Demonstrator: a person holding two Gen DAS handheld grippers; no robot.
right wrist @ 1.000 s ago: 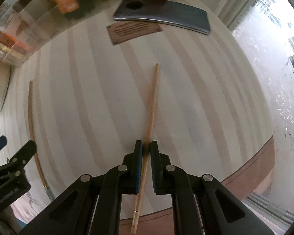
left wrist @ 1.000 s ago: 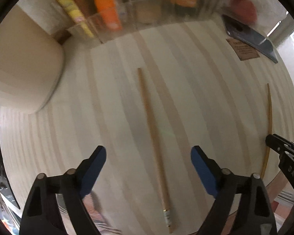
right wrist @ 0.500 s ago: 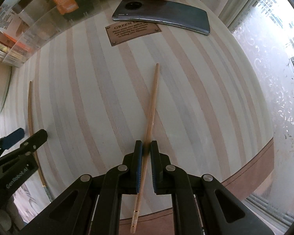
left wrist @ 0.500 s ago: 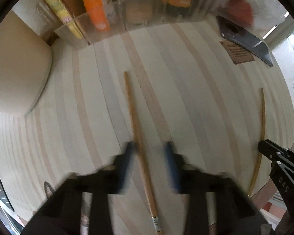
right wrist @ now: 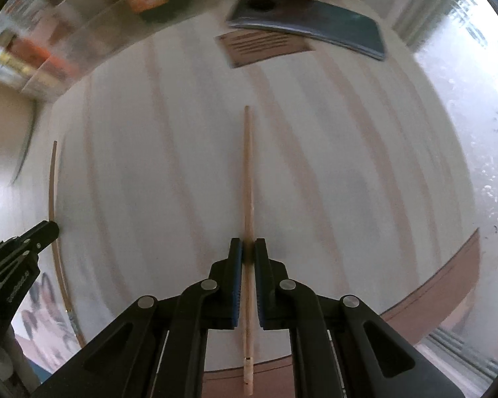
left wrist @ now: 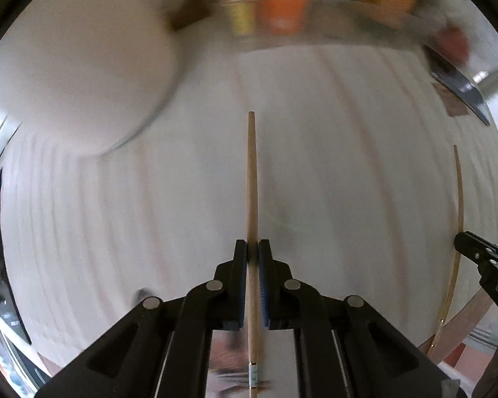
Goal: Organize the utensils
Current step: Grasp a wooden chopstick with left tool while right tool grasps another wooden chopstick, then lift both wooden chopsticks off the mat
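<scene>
Two wooden chopsticks are held over a pale striped mat. In the left wrist view my left gripper is shut on one chopstick, which runs straight ahead between the blue pads. The other chopstick shows at the right edge with the right gripper's black finger beside it. In the right wrist view my right gripper is shut on its chopstick. The left-held chopstick curves along the left edge next to the left gripper's black finger.
A clear organiser with orange and yellow packets stands at the far edge. A beige rounded container sits far left. A dark phone and a brown label card lie far right. The table's brown rim curves nearby.
My left gripper went from wide open to shut on the chopstick below it, then shifted sideways with it. The right gripper stayed shut on its chopstick, which swung from slanted to straight ahead.
</scene>
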